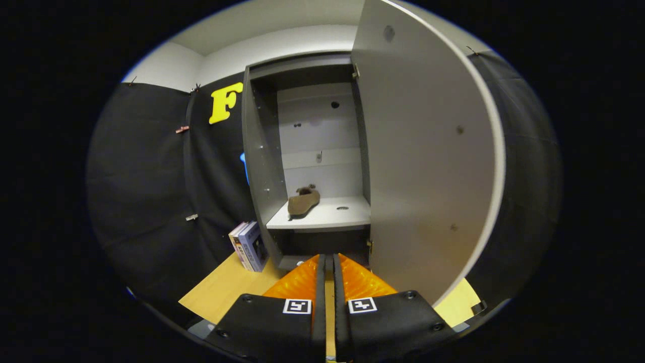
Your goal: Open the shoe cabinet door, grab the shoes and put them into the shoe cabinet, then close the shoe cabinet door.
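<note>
The tongs [328, 267] are seen at the bottom centre of the frame, their two orange fingers [302, 282] drawn almost together with only a thin slit left between them; nothing is held. They are pointed at the foot of the shoe cabinet [259, 151], which stands straight ahead in the middle of the frame on a light wooden desk [221, 290]. The cabinet door [423, 166] is swung wide open and fills the right half of the frame, its inner face turned toward the camera and its lower edge reaching down just right of the fingers. Inside the cabinet, a brown shoe [303, 201] is laid on the pale shelf [327, 216], toward the shelf's left side, well beyond the fingertips. A few books [249, 246] are stood upright at lower left of the cabinet, beside its left wall, on the desk.
</note>
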The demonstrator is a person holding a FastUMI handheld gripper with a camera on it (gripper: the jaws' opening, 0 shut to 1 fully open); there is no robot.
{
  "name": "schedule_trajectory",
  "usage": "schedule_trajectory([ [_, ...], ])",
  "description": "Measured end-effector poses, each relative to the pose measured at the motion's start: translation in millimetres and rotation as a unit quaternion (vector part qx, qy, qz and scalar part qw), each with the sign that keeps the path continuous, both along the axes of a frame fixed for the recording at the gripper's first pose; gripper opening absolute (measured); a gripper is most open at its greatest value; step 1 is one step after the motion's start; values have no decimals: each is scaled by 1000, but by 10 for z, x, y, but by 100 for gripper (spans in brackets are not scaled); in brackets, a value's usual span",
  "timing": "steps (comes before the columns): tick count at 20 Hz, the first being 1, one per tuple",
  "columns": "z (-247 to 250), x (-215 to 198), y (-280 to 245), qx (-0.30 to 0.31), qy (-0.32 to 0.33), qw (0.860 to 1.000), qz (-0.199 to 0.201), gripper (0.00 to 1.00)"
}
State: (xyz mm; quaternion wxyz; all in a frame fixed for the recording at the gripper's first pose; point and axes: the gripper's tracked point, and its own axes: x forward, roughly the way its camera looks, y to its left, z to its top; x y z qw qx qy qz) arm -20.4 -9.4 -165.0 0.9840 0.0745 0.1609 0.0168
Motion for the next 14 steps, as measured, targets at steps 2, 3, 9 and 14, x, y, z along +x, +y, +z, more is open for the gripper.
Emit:
schedule_trajectory([
  [2,-321,139,273,1,38,999,8,12],
  [3,-485,203,401,3,56,998,12,12],
  [9,-1762,338,1034,14,195,980,34,21],
  [14,-2820,196,1271,2,298,954,32,28],
])
